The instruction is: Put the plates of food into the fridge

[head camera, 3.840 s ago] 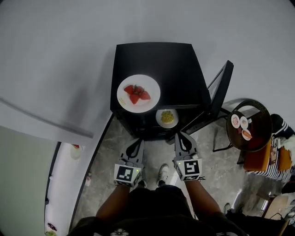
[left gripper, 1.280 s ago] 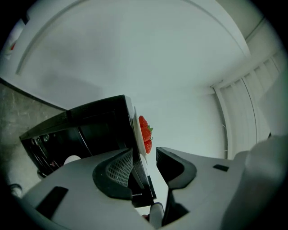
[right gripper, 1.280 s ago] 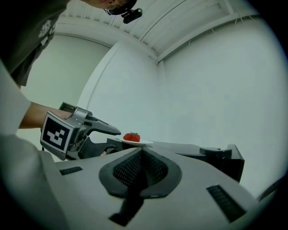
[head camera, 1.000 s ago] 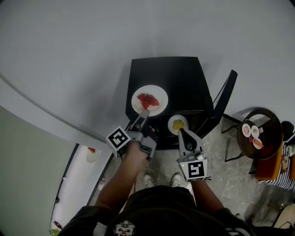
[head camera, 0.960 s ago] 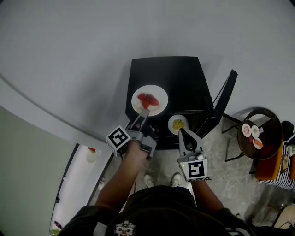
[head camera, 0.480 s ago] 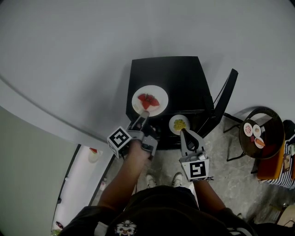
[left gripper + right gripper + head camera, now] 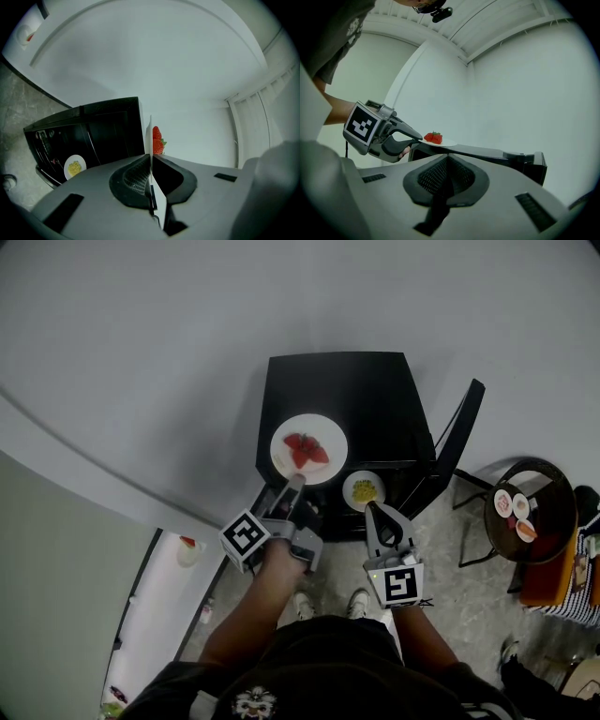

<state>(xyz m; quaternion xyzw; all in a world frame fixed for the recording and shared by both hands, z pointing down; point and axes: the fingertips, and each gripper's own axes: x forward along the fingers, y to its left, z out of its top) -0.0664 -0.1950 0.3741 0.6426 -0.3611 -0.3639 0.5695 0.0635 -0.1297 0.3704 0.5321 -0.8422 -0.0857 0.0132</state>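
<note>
A white plate of strawberries (image 7: pixel 308 448) lies on the front left of the black fridge's top (image 7: pixel 356 390). My left gripper (image 7: pixel 296 480) has just been closing its jaws, and they are now shut on the plate's near rim. In the left gripper view the plate (image 7: pixel 150 133) shows edge-on between the jaws of the left gripper (image 7: pixel 151 159), with strawberries (image 7: pixel 157 140) beyond. A second plate with yellow food (image 7: pixel 363 489) sits inside the fridge. My right gripper (image 7: pixel 371 507) hangs shut and empty before the opening.
The fridge door (image 7: pixel 457 448) stands open to the right. A round dark table (image 7: pixel 539 521) with small dishes stands further right. A pale wall runs behind the fridge. A white ledge (image 7: pixel 173 587) lies at lower left.
The left gripper rose from in front of the fridge to the strawberry plate, and its jaws came together on the rim. The right gripper stayed put.
</note>
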